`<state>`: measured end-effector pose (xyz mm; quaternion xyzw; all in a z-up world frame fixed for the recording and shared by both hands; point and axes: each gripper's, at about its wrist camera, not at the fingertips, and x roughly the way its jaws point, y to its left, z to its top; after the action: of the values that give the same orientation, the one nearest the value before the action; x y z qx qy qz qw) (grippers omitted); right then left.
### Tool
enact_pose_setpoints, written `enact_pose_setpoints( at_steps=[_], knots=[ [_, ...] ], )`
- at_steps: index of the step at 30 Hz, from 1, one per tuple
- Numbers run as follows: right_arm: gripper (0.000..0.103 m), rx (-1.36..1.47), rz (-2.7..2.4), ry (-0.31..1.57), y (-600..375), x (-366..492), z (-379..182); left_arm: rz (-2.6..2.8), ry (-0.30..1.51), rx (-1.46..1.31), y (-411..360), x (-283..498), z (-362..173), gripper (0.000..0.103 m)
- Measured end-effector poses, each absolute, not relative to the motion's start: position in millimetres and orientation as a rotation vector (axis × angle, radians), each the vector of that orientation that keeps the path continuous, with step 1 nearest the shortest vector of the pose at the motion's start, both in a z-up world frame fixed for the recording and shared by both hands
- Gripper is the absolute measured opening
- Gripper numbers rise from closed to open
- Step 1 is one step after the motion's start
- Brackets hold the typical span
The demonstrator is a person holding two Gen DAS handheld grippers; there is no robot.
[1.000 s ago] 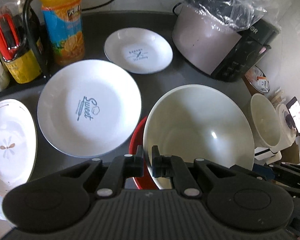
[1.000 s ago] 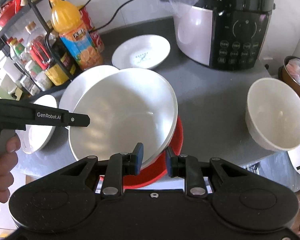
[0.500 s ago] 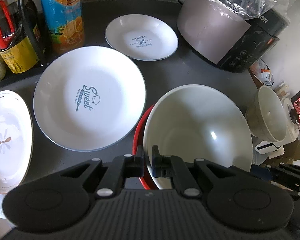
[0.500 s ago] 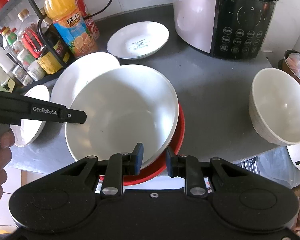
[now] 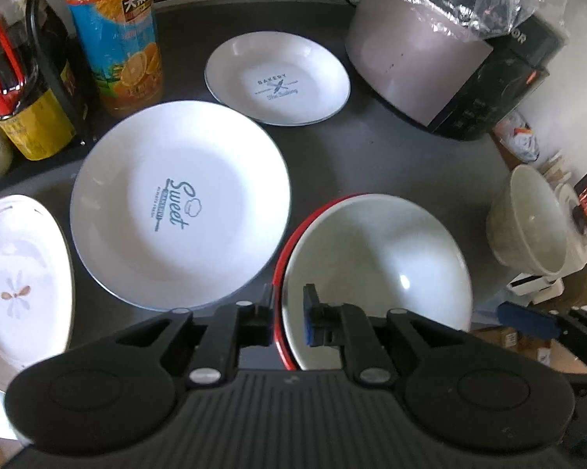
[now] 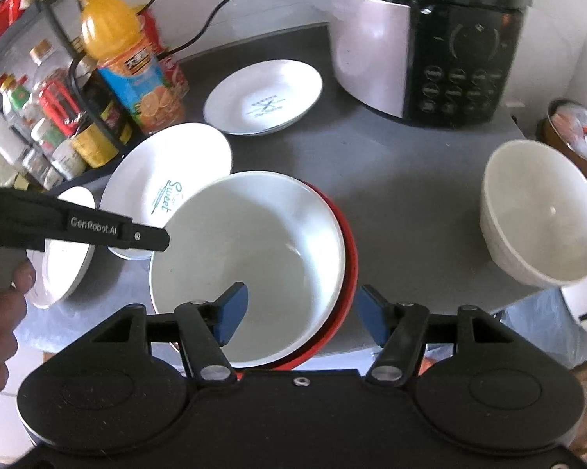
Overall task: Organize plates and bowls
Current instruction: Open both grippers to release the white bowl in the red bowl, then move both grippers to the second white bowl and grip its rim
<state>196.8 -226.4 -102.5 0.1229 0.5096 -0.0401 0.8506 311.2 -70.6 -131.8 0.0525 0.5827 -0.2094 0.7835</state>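
Observation:
A white bowl [image 5: 375,269] [image 6: 250,258] sits nested in a red bowl [image 5: 283,258] [image 6: 350,258] near the table's front edge. My left gripper [image 5: 287,312] is slightly open, its jaws on either side of the two bowls' near rim. My right gripper [image 6: 301,308] is wide open over the same bowls' front rim and holds nothing. A large "Sweet" plate [image 5: 180,203] [image 6: 164,179], a small "Bakery" plate [image 5: 278,78] [image 6: 262,95] and an oval flower plate [image 5: 20,281] [image 6: 63,262] lie on the table. A cream bowl [image 5: 528,219] [image 6: 539,211] stands at the right edge.
A rice cooker [image 5: 442,51] [image 6: 422,43] stands at the back right. An orange juice bottle [image 5: 113,35] [image 6: 129,66] and a rack of condiment bottles [image 6: 47,117] line the back left. The dark table [image 6: 403,179] ends just beyond the cream bowl.
The white bowl has come down from its tilt and sits level in the red bowl. My right gripper has let go of its rim and opened wide. My left gripper has loosened.

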Motion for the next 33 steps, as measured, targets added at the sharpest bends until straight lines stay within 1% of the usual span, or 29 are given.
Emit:
enact_pose_setpoints(
  at_steps=[3,5,6,8,10,11,14,18,20,23,33],
  knots=[
    [0.063,0.286,-0.098,1.059,-229,194,-100,-0.466,1.257,0.117,-72,312,-130,0.019],
    [0.065,0.293,-0.116,1.050,-231,191,-98,-0.473,1.248,0.127,-74,311,-127,0.031],
    [0.067,0.306,-0.123,1.043,-233,189,-97,-0.481,1.237,0.129,-75,311,-125,0.034],
    [0.068,0.327,-0.138,1.027,-238,184,-95,-0.497,1.222,0.139,-80,310,-121,0.049],
    [0.073,0.347,-0.161,1.014,-244,180,-94,-0.515,1.211,0.161,-87,310,-119,0.057],
    [0.074,0.360,-0.173,1.007,-248,178,-94,-0.524,1.205,0.172,-90,310,-119,0.060],
    [0.076,0.406,-0.202,1.000,-260,172,-97,-0.547,1.189,0.202,-100,311,-118,0.063],
    [0.086,0.440,-0.217,0.983,-274,166,-100,-0.553,1.188,0.237,-114,312,-117,0.069],
    [0.086,0.457,-0.228,0.975,-284,164,-101,-0.544,1.174,0.246,-121,311,-114,0.072],
    [0.086,0.456,-0.231,0.970,-298,161,-102,-0.532,1.164,0.237,-134,311,-110,0.074],
    [0.086,0.458,-0.244,0.983,-359,155,-108,-0.526,1.137,0.245,-198,304,-106,0.075]
  ],
)
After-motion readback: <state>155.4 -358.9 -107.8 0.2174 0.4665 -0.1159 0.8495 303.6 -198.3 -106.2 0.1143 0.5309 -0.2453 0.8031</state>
